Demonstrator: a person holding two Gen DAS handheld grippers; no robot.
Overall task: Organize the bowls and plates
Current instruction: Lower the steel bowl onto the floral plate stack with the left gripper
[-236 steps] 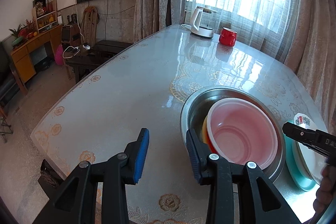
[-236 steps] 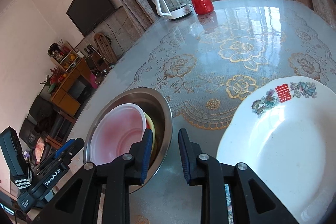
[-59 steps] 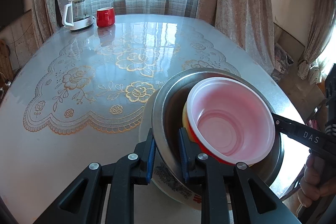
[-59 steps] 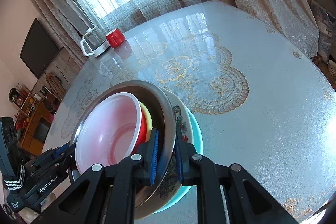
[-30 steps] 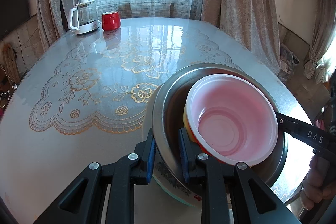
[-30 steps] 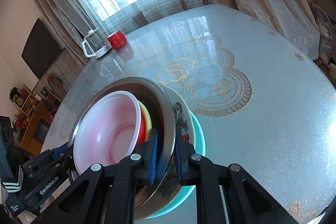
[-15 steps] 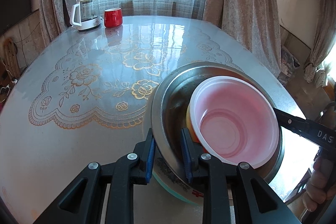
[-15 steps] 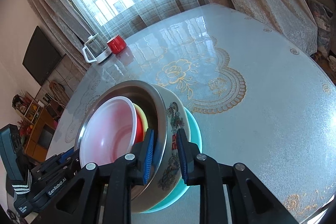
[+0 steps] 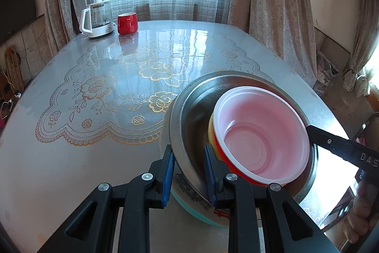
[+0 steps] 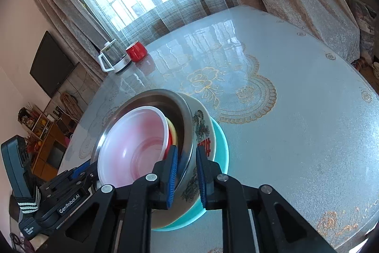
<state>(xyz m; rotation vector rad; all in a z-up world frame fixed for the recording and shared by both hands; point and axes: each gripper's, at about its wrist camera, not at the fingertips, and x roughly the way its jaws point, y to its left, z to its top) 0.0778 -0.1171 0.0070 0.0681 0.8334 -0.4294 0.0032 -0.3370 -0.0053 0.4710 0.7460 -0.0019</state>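
Note:
A steel bowl [image 9: 189,115] [image 10: 182,110] holds nested bowls: a translucent pink one [image 9: 260,134] [image 10: 135,144] on top, with red and yellow rims under it. The steel bowl sits in a white patterned plate [image 10: 203,132] on a teal plate [image 10: 220,148] on the table. My left gripper [image 9: 188,170] stands open, its fingers either side of the steel bowl's near rim with gaps. My right gripper [image 10: 186,172] stands open the same way at the opposite rim. Each gripper shows in the other's view.
A glass kettle [image 9: 96,20] and a red mug [image 9: 127,23] stand at the table's far end by the curtained window. The glossy table [image 9: 94,91] has a gold floral cloth. Its near right edge is close to the stack.
Both grippers held the steel bowl's rim and set it onto the plates; in the last half second both have opened off the rim. The stack rests on the table.

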